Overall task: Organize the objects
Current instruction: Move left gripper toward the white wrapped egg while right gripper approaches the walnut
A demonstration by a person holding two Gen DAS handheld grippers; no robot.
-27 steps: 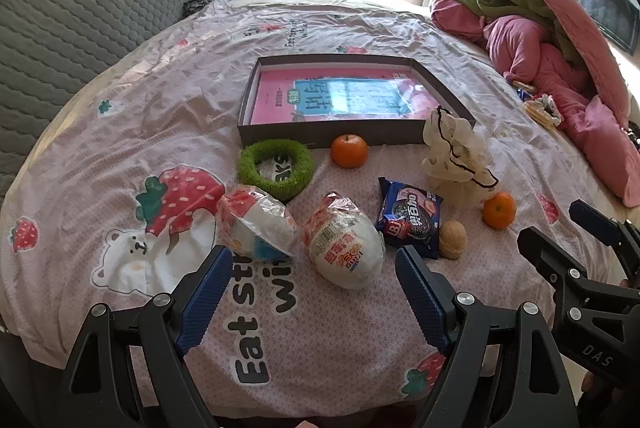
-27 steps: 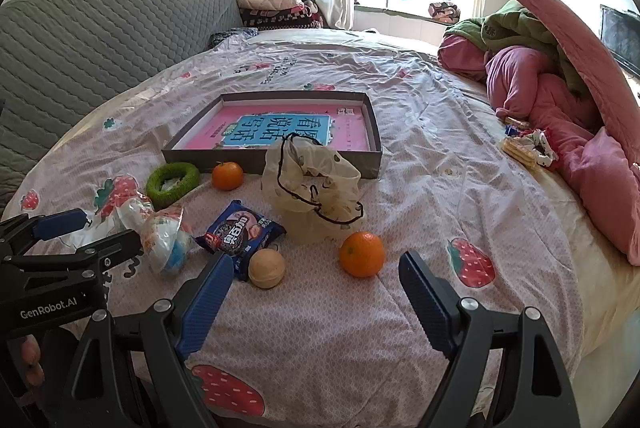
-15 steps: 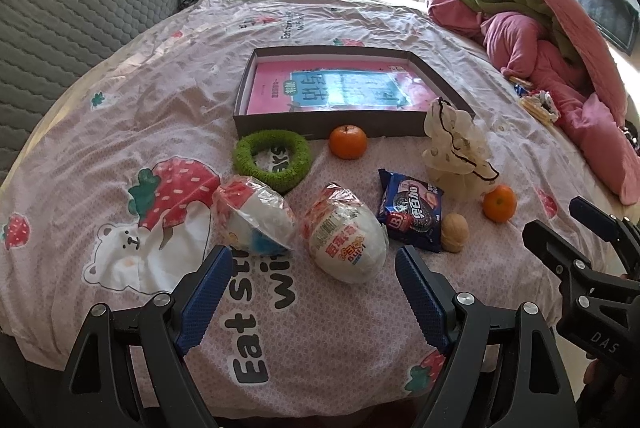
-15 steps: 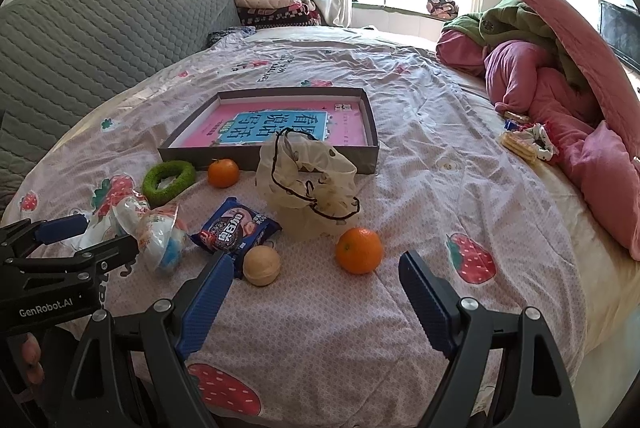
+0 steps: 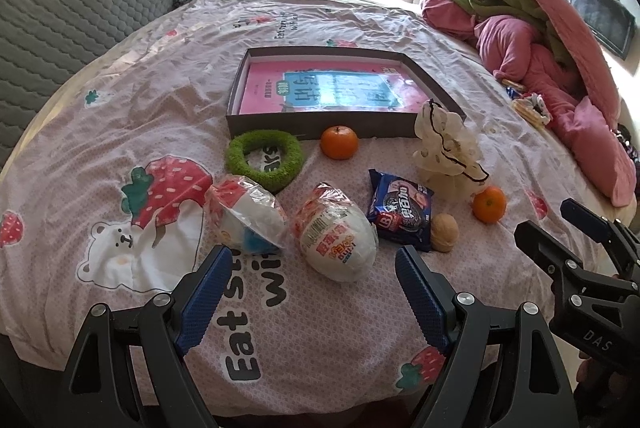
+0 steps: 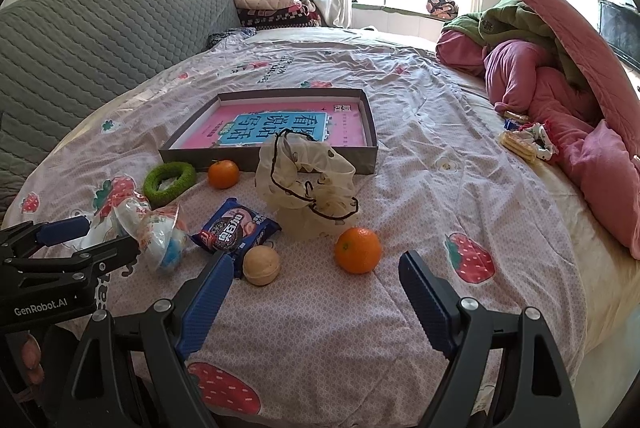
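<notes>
Both grippers have eased slightly closer to the bed; left gripper (image 5: 308, 284) and right gripper (image 6: 316, 288) released, nothing grasped. Snacks, oranges untouched; box (image 5: 320, 130) unfilled.

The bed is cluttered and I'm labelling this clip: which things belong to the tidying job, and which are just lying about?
Job:
box
green ring
two oranges
two wrapped eggs
cookie pack
walnut
drawstring pouch

Lying about:
pink quilts
folded blankets
grey headboard
</notes>
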